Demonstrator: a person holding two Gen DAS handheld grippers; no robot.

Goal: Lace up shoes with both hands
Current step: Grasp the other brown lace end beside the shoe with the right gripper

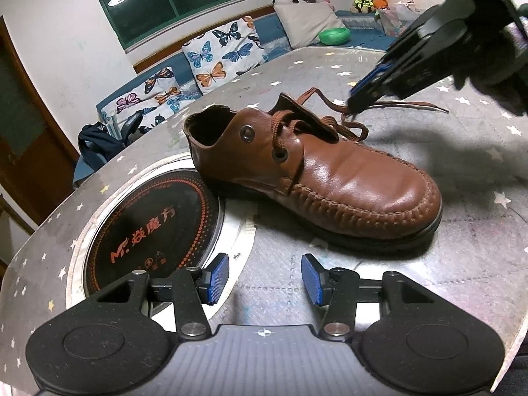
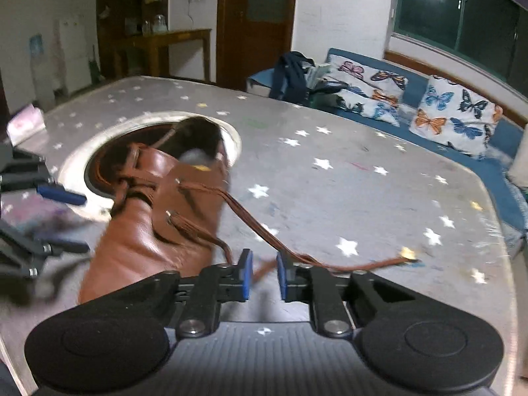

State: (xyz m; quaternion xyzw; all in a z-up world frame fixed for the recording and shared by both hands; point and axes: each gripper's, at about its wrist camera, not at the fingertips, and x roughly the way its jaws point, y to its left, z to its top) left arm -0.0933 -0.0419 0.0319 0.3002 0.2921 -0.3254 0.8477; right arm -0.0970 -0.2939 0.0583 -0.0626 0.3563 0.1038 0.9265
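A brown leather moccasin-style shoe (image 1: 316, 178) is seen lying on a silver table covering printed with white stars (image 1: 462, 264), just ahead of the left gripper (image 1: 264, 280), with its toe turned to the right of that tool and its heel opening to the left. The left gripper's blue-padded jaws are held apart over the bare covering, and nothing is seen between them.

A round black glass cooktop set into the table (image 1: 148, 231) is placed ahead and to the left of the left gripper, partly under the shoe's heel. Orange writing is printed on it: a stylised "M" mark followed by Chinese characters that appear to read "焱魔方", ringed by orange dots. Smaller marks below it cannot be read.

The brown flat shoelace (image 2: 250, 221) is threaded through the metal eyelets and is trailed from the shoe's far side towards the right gripper (image 2: 264, 275). In the right wrist view, one strand is passed over the right-hand jaw and is ended on the covering beyond it; another strand is seen in the narrow gap between the jaws. The jaws are nearly together, yet a gap is left, and it cannot be told whether the pads press on the lace.

Butterfly-printed cushions (image 1: 224, 52) are set on a blue sofa beyond the table.
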